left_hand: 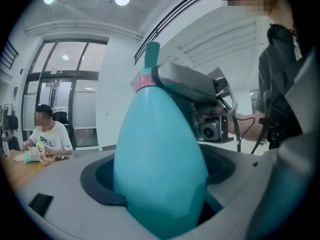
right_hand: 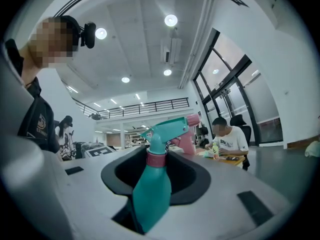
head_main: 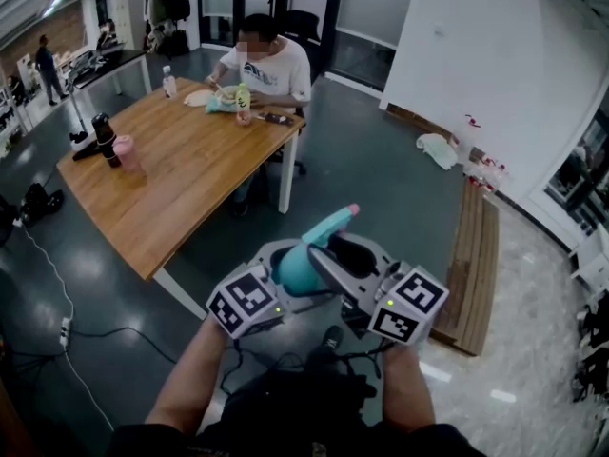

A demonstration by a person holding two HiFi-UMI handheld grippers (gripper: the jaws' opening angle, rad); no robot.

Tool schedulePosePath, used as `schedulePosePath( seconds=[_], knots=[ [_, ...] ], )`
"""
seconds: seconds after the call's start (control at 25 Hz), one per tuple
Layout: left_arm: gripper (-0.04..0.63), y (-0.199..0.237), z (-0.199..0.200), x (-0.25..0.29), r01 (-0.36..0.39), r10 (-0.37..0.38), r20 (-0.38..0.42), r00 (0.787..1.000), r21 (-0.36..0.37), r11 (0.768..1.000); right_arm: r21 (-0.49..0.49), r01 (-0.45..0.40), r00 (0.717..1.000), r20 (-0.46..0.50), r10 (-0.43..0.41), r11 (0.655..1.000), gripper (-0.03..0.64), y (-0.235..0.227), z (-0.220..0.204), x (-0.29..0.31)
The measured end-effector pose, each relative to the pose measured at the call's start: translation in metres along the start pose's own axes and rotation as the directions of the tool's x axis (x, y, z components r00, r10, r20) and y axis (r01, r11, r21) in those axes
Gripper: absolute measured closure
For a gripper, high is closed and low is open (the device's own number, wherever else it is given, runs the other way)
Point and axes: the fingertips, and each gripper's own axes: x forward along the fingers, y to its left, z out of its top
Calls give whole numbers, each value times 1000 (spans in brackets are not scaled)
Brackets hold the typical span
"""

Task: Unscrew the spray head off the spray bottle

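A teal spray bottle (head_main: 297, 267) with a pink collar (right_hand: 156, 159) is held in the air in front of me, tilted up and away. Its teal spray head (head_main: 333, 225) ends in a pink nozzle. My left gripper (head_main: 281, 276) is shut on the bottle's wide body (left_hand: 160, 164), which fills the notch between its jaws. My right gripper (head_main: 341, 260) comes from the right. One of its jaws lies against the pink collar (left_hand: 145, 81) under the spray head (right_hand: 167, 129), and the neck sits in the notch of its jaws.
A long wooden table (head_main: 181, 174) stands to the far left with a person (head_main: 266, 65) seated at it and bottles on top. A low wooden platform (head_main: 471, 265) lies at the right by the white wall. Cables (head_main: 71, 336) trail on the dark floor.
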Motion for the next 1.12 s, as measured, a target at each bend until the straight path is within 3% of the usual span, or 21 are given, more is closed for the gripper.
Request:
schedulePosePath(
  seconds=[0.24,0.36,0.52,0.68,0.8,0.92,1.04,1.12],
  knots=[
    [161,-2,0,-9,51,-51,13,999,-27,998,10,-54,999,-5,54,999,480,4,0,6],
    [161,-7,0,-19,118,-117,24,993,-45,992,26,-126,992,-7,126,992,480,12,-1,11],
    [163,-25,0,-36,265,-262,39,964,-69,962,55,-282,959,4,282,958,479,30,-2,15],
    [163,-30,1,-50,302,-297,73,952,-75,950,72,-391,920,31,390,917,474,43,-2,21],
    [163,-19,-2,-55,221,-213,85,973,-87,971,37,-360,933,11,360,932,469,44,-4,30],
    [163,10,-7,-60,48,-36,96,995,-130,990,24,-288,958,-4,288,957,463,38,-6,40],
    [161,38,-14,-69,-132,146,80,986,-164,978,48,-231,973,8,231,972,460,33,-6,45],
    [161,49,-19,-74,-218,229,53,972,-161,963,47,-189,982,3,189,981,460,32,-8,50]
  ],
)
